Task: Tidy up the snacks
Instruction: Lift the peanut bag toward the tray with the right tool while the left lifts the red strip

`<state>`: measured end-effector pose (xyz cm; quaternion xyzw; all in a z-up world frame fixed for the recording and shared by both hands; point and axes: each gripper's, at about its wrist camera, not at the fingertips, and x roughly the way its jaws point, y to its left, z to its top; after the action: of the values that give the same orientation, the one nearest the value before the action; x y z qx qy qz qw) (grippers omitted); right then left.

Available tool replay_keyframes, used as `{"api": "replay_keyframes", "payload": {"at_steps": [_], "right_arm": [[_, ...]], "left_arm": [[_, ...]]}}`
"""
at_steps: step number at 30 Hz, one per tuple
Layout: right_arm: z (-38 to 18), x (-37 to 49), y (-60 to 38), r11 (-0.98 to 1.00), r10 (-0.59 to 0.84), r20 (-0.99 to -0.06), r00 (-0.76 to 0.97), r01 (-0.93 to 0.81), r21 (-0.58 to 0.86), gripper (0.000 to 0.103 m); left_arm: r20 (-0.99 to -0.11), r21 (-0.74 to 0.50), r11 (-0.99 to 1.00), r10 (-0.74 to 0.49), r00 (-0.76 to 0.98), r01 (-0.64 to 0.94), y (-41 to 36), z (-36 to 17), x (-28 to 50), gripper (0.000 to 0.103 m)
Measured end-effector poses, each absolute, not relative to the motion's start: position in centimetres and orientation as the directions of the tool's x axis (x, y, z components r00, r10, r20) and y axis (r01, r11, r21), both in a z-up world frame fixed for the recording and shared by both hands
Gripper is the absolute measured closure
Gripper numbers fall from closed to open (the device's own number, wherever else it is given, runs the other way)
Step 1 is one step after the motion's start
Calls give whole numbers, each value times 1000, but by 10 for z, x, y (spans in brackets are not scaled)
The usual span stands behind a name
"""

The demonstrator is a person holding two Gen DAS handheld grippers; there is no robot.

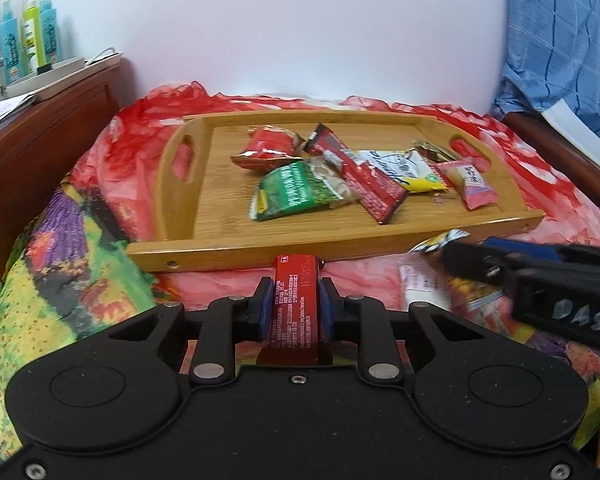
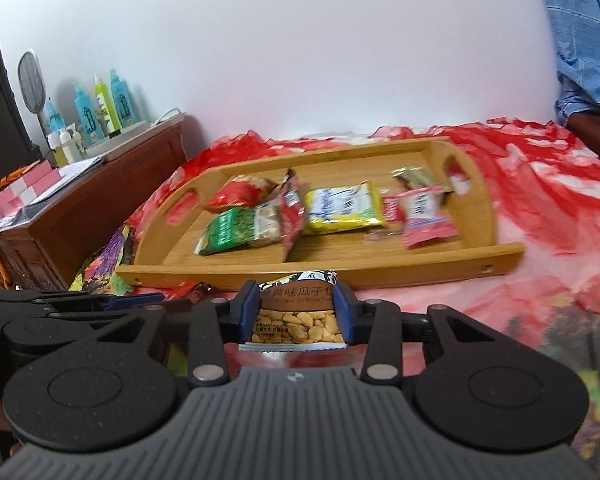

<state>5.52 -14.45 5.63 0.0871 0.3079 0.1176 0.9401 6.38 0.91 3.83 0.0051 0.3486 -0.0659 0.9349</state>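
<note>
The left gripper (image 1: 296, 304) clamps a red snack bar (image 1: 294, 312) between its fingers, while the right gripper (image 2: 296, 312) pinches a seed packet (image 2: 296, 320), the tray (image 2: 380, 274) just beyond both.

A plain white wall (image 1: 300, 32) fills the back under soft, even light. A bed is covered with a red floral blanket (image 2: 540, 184). At the left stands a dark wooden cabinet (image 1: 40, 148) bearing blue and green bottles (image 1: 28, 36) and papers. Blue checked cloth (image 1: 552, 40) hangs at the right edge.
</note>
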Motion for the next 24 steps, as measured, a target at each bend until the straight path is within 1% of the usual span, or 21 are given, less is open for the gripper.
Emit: {"api": "replay_keyframes", "payload": {"at_steps": [4,5,6,7,8,10,13,16,17,18,21,24], "right_arm": [[42,59,-122,970,233,-597,768,-139,201,57],[39,57,-117,977,206,-590,781,-124,176,53],[37,55,-113,981,187,-586,788,-115,159,52],[35,55,-110,983,174,-588,790,-106,148,43],[34,55,-107,986,155,-585,796,-89,141,39],[30,54,-102,989,131,-586,800,-68,129,39],[24,55,-99,995,90,-595,799,-40,96,32],[20,55,-98,997,68,-600,797,-35,66,32],[20,55,-96,998,65,-603,795,-41,54,34],[20,56,-96,998,68,-611,789,-46,52,47],[24,60,-95,996,93,-629,772,-80,49,47],[24,60,-101,992,129,-620,774,-107,74,48]], "left_arm": [[-652,-44,994,-108,751,104,20,39,62,80],[-652,-48,994,-107,751,100,23,39,62,80],[-652,-52,994,-106,751,95,25,39,62,80],[-652,-55,994,-104,751,90,27,39,63,80],[-653,-60,994,-104,750,86,28,39,63,80],[-653,-66,994,-107,750,84,29,38,63,80],[-650,-65,994,-108,752,87,30,40,62,80],[-645,-68,994,-111,756,88,31,42,61,80],[-644,-72,994,-112,757,85,32,43,61,80],[-643,-76,994,-112,757,83,33,43,61,80],[-641,-90,993,-117,759,77,34,45,62,80],[-633,-96,992,-119,765,75,33,47,63,80]]}}
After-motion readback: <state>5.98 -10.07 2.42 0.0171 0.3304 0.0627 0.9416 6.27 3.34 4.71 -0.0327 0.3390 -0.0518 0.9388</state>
